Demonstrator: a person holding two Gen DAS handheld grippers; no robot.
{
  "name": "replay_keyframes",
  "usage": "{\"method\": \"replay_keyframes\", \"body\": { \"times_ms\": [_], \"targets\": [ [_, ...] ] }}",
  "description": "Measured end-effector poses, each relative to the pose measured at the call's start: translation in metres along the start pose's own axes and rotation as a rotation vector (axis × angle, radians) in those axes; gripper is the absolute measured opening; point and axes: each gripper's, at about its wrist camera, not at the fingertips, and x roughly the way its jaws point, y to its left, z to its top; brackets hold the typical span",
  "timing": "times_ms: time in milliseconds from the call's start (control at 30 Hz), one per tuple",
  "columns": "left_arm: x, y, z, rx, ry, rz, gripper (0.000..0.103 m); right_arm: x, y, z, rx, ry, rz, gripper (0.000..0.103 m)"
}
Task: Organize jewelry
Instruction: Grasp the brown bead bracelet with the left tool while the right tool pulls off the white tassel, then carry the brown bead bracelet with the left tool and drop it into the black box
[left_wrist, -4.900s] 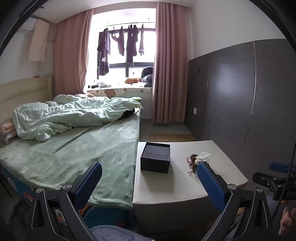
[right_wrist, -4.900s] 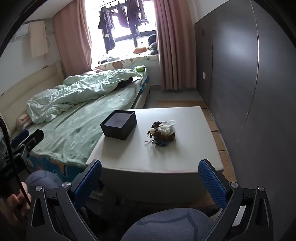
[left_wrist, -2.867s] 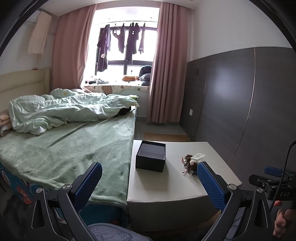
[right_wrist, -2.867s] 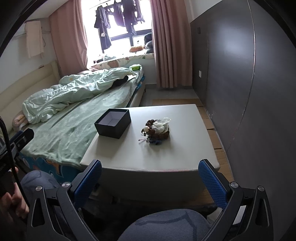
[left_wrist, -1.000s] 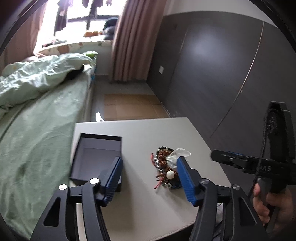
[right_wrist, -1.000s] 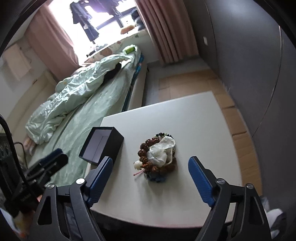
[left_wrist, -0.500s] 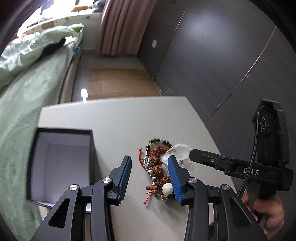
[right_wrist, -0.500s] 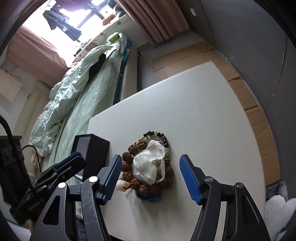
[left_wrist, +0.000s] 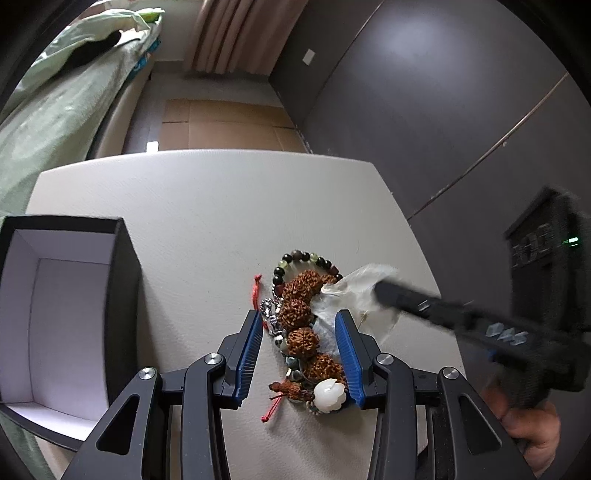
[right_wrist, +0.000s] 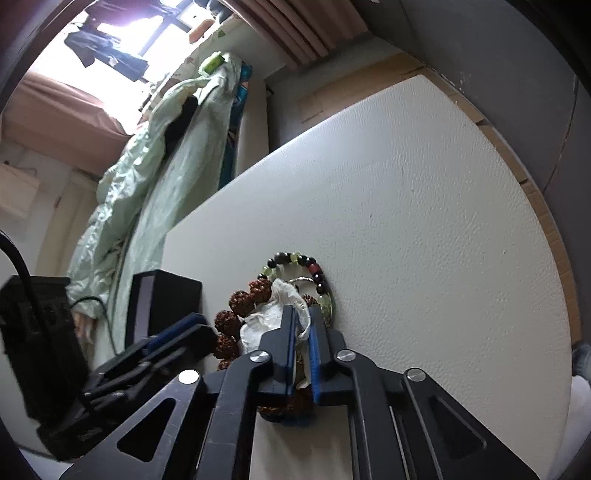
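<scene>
Two claws meet over one small pile of jewelry low in the middle of the left wrist view, on the pale table. The left gripper is spread wide, one finger on each side of the bumpy brown beads. The right gripper looks pinched on the clear little bag, though blur hides the tips. The black box sits open at the left edge.

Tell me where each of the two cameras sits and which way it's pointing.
Left wrist: on the left gripper, looking down at the bracelet pile between its jaws; open box left; right gripper and hand show.
Right wrist: on the right gripper, low, jaws nearly shut on the plastic bag.
Shared: pile, box, table.
</scene>
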Motion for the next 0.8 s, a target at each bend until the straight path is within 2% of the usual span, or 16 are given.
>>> {"method": "replay_keyframes", "body": {
  "times_ms": [133, 167, 200, 300, 600, 800],
  "targets": [
    [0.006, 0.001, -0.004, -0.011, 0.009, -0.004, 0.043, -0.024, 0.004, 0.001, -0.029, -0.085, 0.050, 0.003],
    [0.007, 0.002, -0.005, -0.018, 0.011, -0.007, 0.038, -0.030, 0.004, 0.001, -0.031, -0.104, 0.063, 0.003],
    [0.009, 0.004, -0.004, -0.026, 0.016, -0.008, 0.027, -0.034, 0.004, 0.000, -0.030, -0.114, 0.072, 0.003],
    [0.011, 0.005, -0.006, -0.048, 0.016, -0.020, 0.020, -0.044, 0.006, -0.002, -0.033, -0.145, 0.089, 0.003],
    [-0.008, 0.000, -0.011, -0.040, -0.034, -0.025, 0.019, -0.077, 0.017, -0.009, -0.062, -0.269, 0.139, 0.003],
    [-0.028, -0.009, -0.011, -0.028, -0.078, -0.072, 0.019, -0.091, 0.030, -0.009, -0.078, -0.317, 0.164, 0.003]
  ]
}}
